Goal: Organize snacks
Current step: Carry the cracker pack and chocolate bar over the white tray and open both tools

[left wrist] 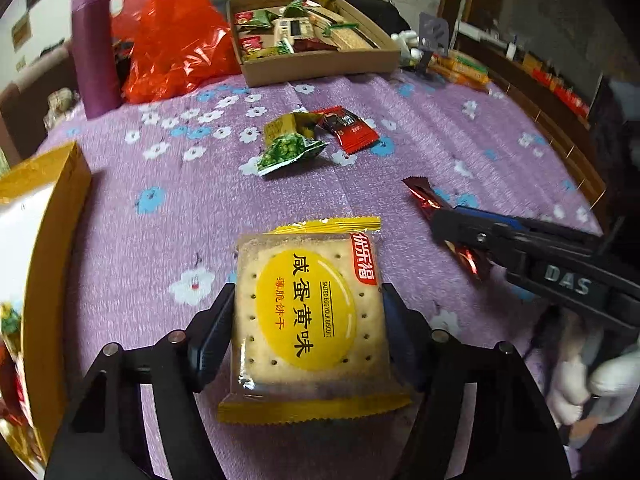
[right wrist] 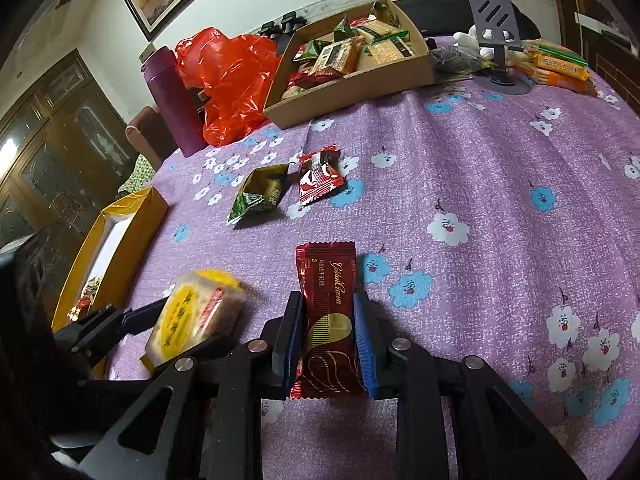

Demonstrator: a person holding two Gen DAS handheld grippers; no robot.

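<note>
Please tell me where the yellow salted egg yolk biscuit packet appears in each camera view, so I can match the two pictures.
Left wrist view: biscuit packet sits low in the centre, clamped between the left tongs.
Right wrist view: biscuit packet is at lower left, tilted.
Shared landmark: the brown cardboard tray of snacks at the far side of the table.

Biscuit (left wrist: 310, 320): between the left gripper (left wrist: 308, 320) fingers, above the bench (left wrist: 460, 128).
Bar (right wrist: 330, 320): between the right gripper (right wrist: 330, 336) fingers, right of the biscuit.
Three packets (left wrist: 312, 136): mid-bench, ahead of both grippers.
Tray (left wrist: 320, 62): far edge, holding snacks.
Bag (left wrist: 168, 32): left of the tray.
Flask (left wrist: 94, 44): left of the bag.
Box (right wrist: 120, 248): left edge.
</note>
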